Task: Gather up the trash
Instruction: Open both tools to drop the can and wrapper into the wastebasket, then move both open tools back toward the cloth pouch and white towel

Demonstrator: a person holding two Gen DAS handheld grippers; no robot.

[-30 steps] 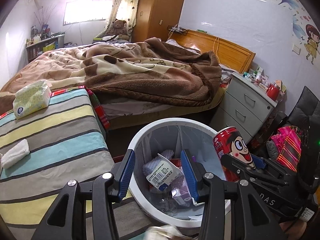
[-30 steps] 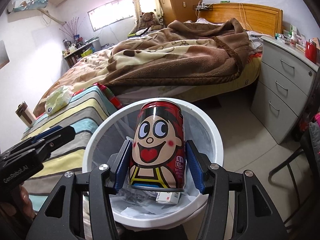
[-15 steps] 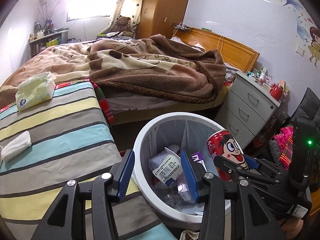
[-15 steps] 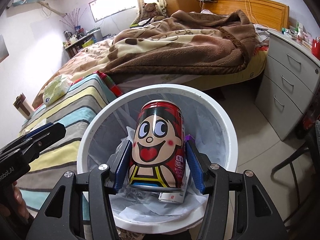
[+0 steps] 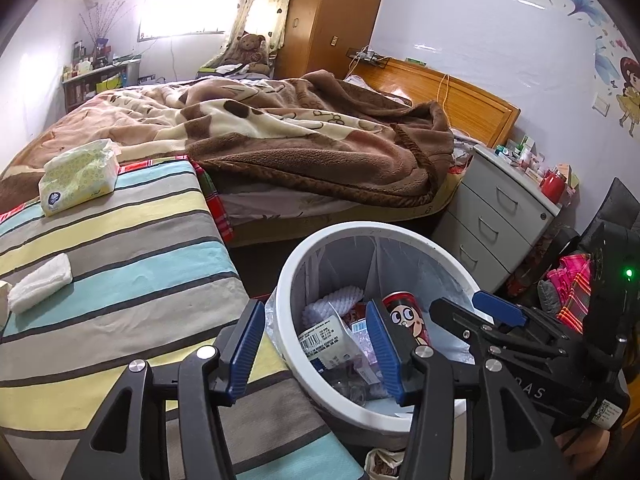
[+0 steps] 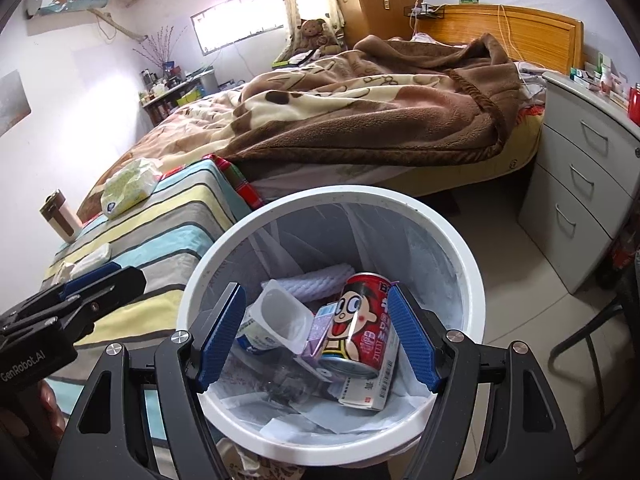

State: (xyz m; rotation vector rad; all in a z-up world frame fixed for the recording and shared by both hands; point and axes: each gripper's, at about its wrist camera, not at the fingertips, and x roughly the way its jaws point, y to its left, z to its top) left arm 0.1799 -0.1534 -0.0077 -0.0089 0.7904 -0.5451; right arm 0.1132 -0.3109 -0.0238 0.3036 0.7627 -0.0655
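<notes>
Red can (image 6: 357, 326) loose in bin (image 6: 468, 272), apparently untouched between opening right gripper (image 6: 316, 336).

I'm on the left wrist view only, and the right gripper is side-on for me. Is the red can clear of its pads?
Observer: Yes. In the right wrist view the red can lies tilted on the trash in the bin. It touches neither pad of the right gripper, whose jaws are opening.
Operator: What is it resting on?
Observer: Its lower end sits on a white box with a barcode.
Operator: Is there anything on the striped cover that I can't see?
Observer: A brown-and-white tumbler stands upright to the left of the tissue pack. I can't tell whether it is trash.
</notes>
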